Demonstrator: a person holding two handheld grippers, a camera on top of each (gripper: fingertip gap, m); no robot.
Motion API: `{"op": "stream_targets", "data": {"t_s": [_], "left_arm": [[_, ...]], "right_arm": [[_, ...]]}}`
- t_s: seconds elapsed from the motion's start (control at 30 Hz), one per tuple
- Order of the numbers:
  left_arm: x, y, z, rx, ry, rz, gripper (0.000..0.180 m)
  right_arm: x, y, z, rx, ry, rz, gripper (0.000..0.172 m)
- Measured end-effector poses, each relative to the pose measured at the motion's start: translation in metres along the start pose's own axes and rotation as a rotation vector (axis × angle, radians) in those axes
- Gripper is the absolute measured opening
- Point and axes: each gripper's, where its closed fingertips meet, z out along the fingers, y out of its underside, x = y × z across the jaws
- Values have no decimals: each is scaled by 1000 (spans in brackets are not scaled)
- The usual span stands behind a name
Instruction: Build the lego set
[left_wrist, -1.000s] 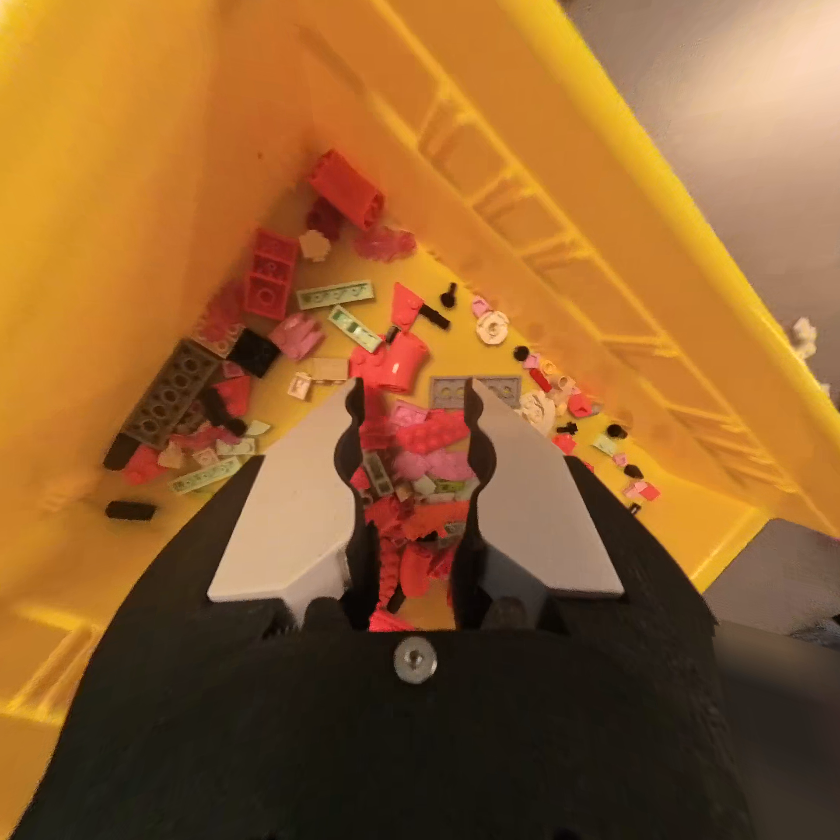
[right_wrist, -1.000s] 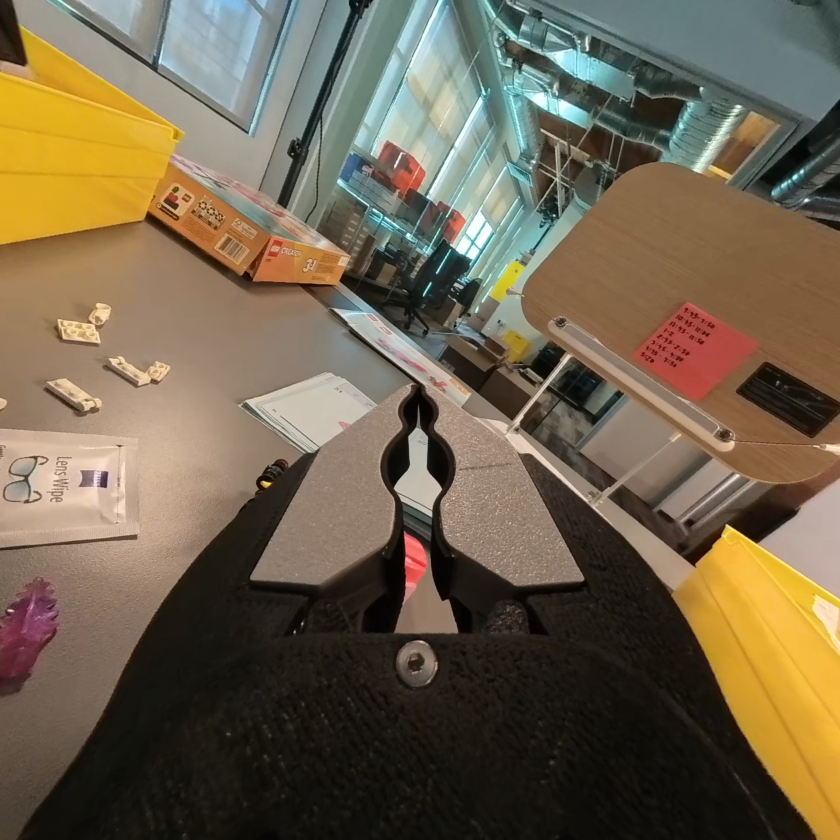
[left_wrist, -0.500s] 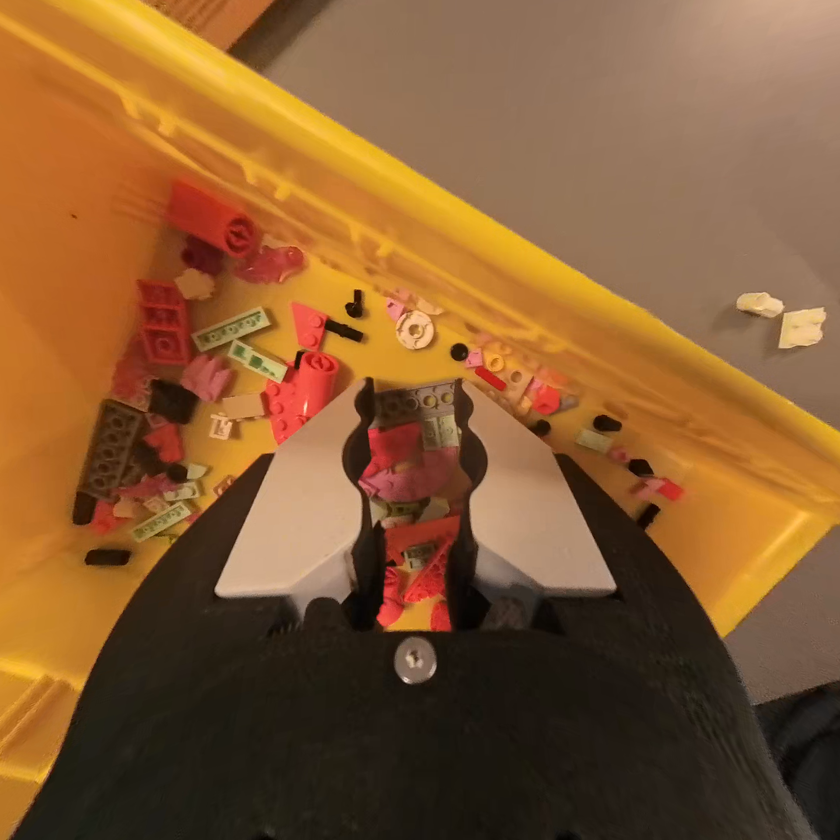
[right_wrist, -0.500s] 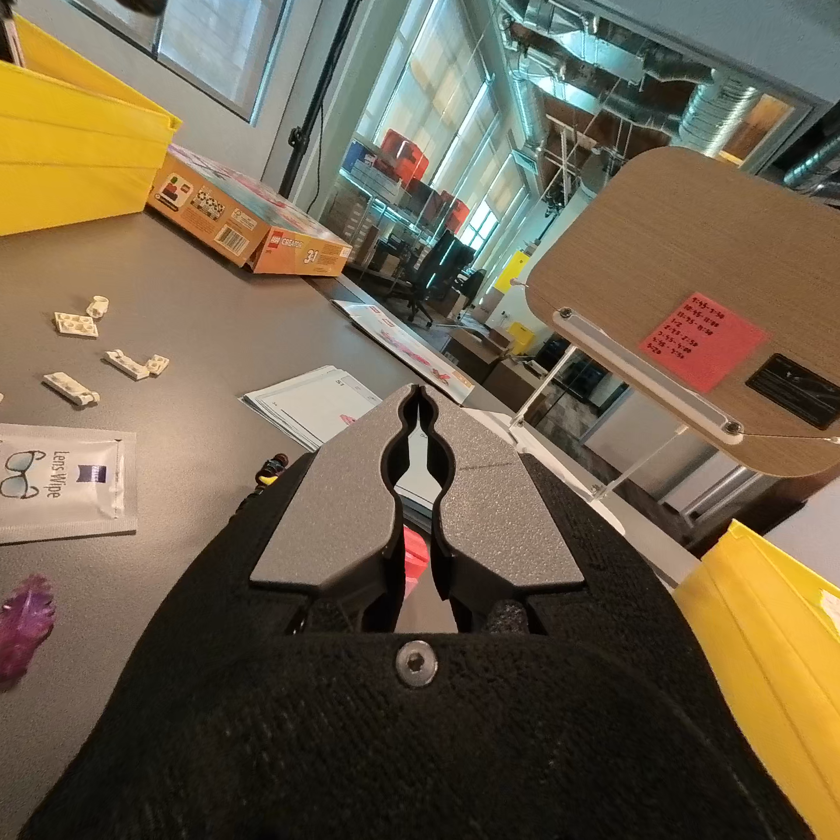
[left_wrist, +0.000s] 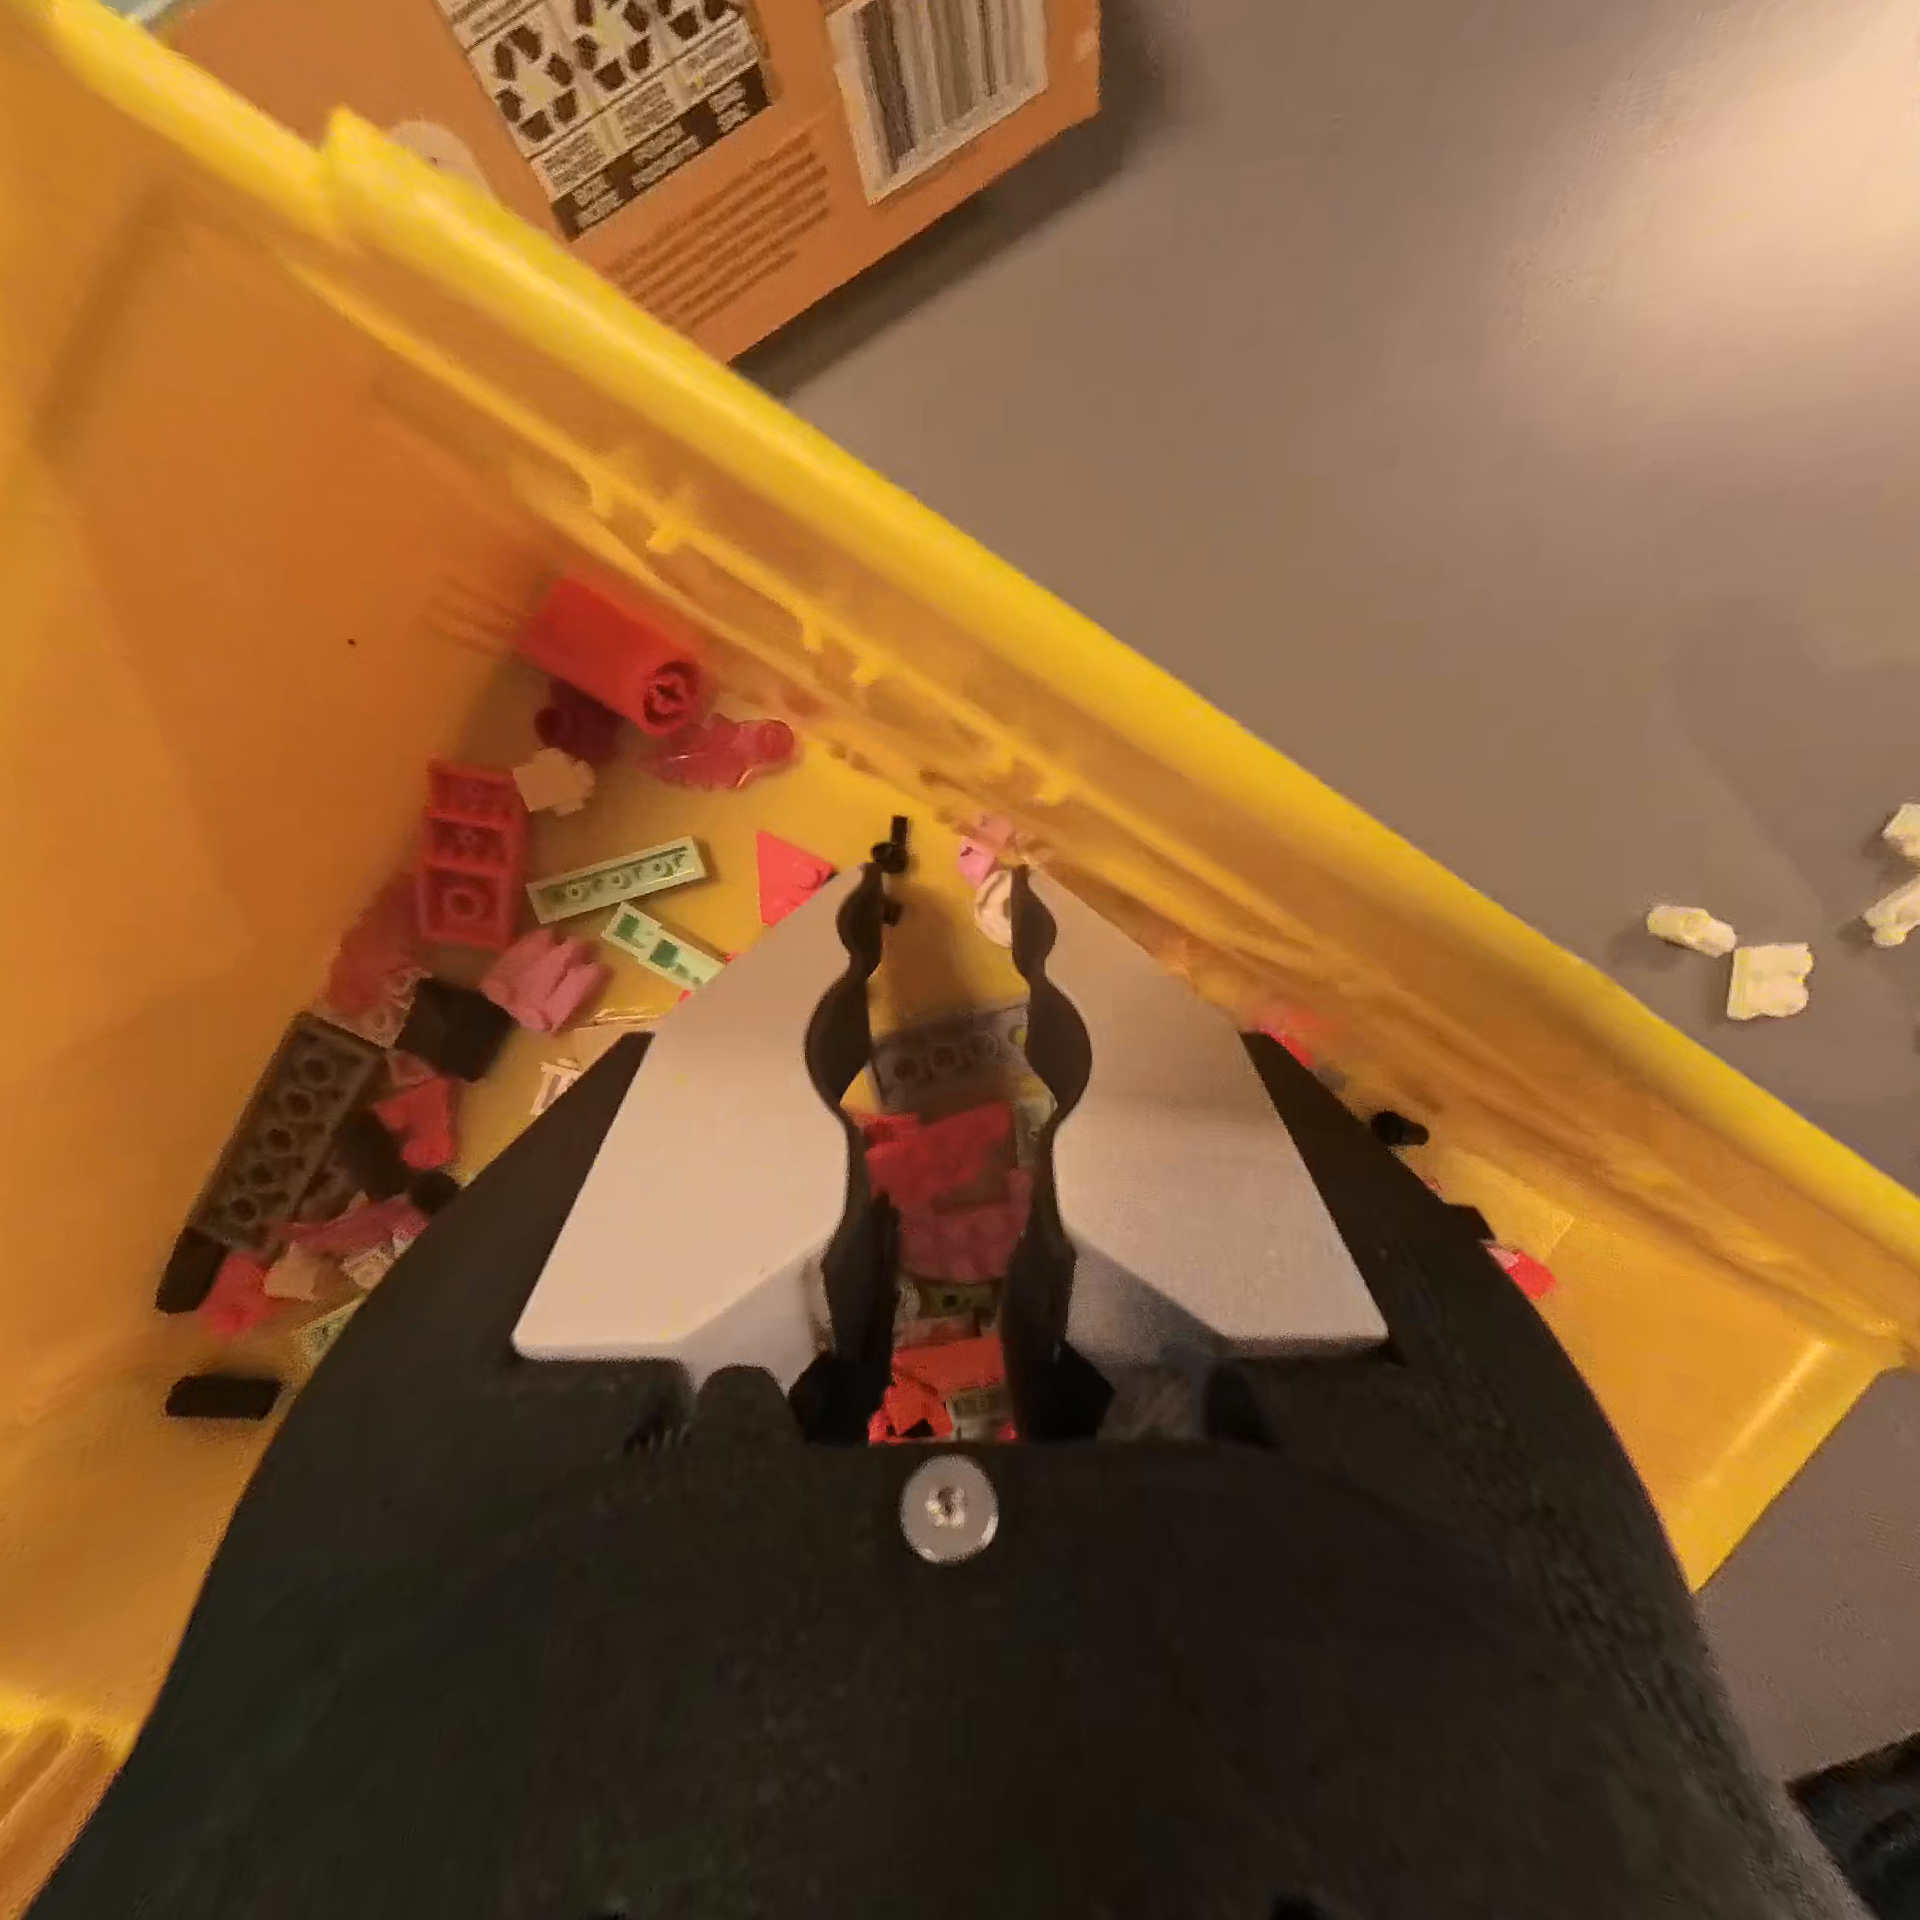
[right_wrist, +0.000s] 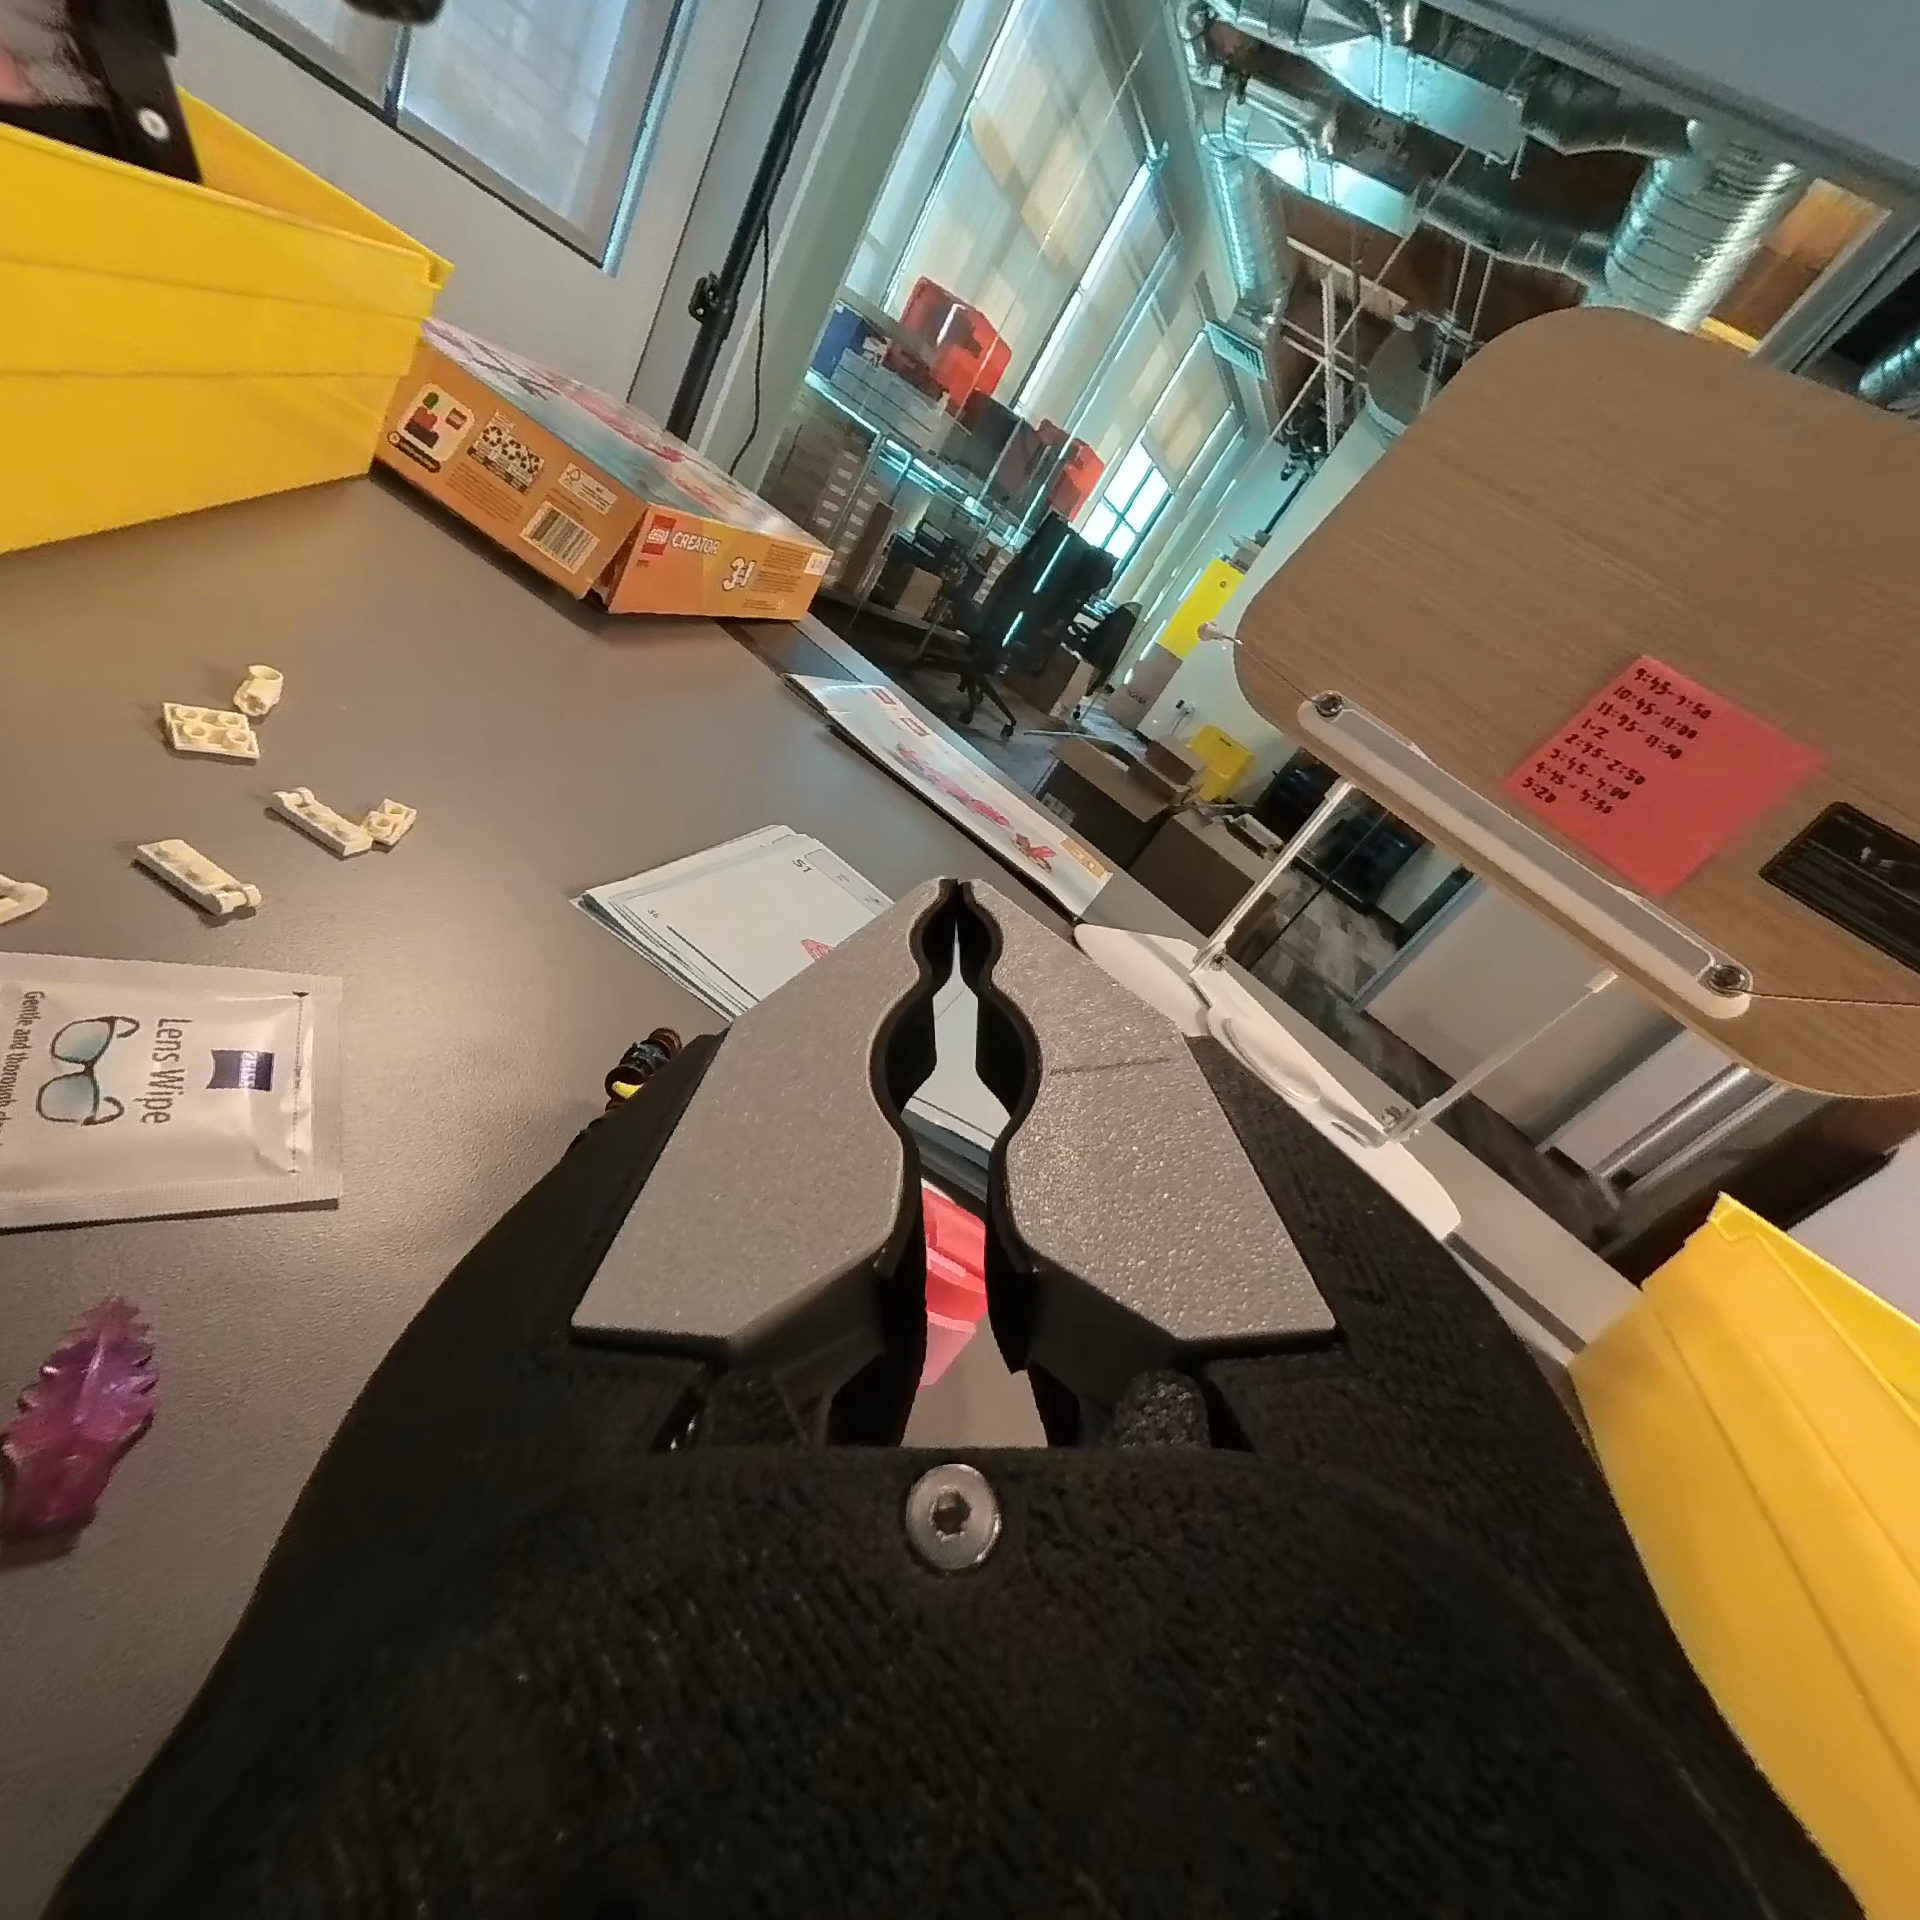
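My left gripper (left_wrist: 945, 894) hangs inside a yellow bin (left_wrist: 1143, 727), low over its floor and close to the long wall. Its jaws stand apart with nothing pressed between the pads. A small black piece (left_wrist: 894, 842) lies by the left fingertip and a white round piece (left_wrist: 992, 920) by the right one. A grey plate (left_wrist: 956, 1060) and red and pink bricks (left_wrist: 935, 1153) show through the gap. My right gripper (right_wrist: 956, 888) is over the grey table (right_wrist: 468, 675), its tips shut together. A red-pink thing (right_wrist: 951, 1278) shows low between its fingers; I cannot tell what it is.
The bin also holds a red cylinder brick (left_wrist: 613, 655), a red brick (left_wrist: 473, 862) and a dark grey plate (left_wrist: 291, 1132). On the table are an orange box (right_wrist: 592, 499), white pieces (right_wrist: 208, 727), a wipe packet (right_wrist: 156, 1081), a purple piece (right_wrist: 83, 1413), booklets (right_wrist: 727, 914) and a wooden board (right_wrist: 1662, 623). A yellow bin (right_wrist: 1766, 1507) is at right. One gripper's finger ends stand about 35 cm off the other's. My right gripper is the nearer one to the purple piece (right_wrist: 83, 1413): about 15 cm, against 35 cm.
The left gripper's jaws have narrowed and it has moved toward the bin's long wall, bringing the orange box and table into view. The right gripper stays shut and has barely moved.
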Motion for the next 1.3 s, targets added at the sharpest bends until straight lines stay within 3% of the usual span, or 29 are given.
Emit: {"op": "stream_targets", "data": {"t_s": [0.23,0.43,0.63,1.0,1.1,1.3], "left_arm": [[-6,5,4,-38,-13,-18,33],[-19,19,-4,-141,-121,16,44],[-3,0,-3,-56,-8,-11,28],[-3,-2,7,-70,21,-41,21],[6,0,8,-76,79,-33,5],[8,8,5,-103,82,12,3]], "right_arm": [[-2,0,0,-2,-12,5,0],[-4,1,1,-5,-23,4,0],[-5,1,1,-5,-28,2,0],[-5,1,2,-4,-35,4,0],[-6,1,2,-5,-37,2,0],[-7,0,1,-1,-42,2,0]]}}
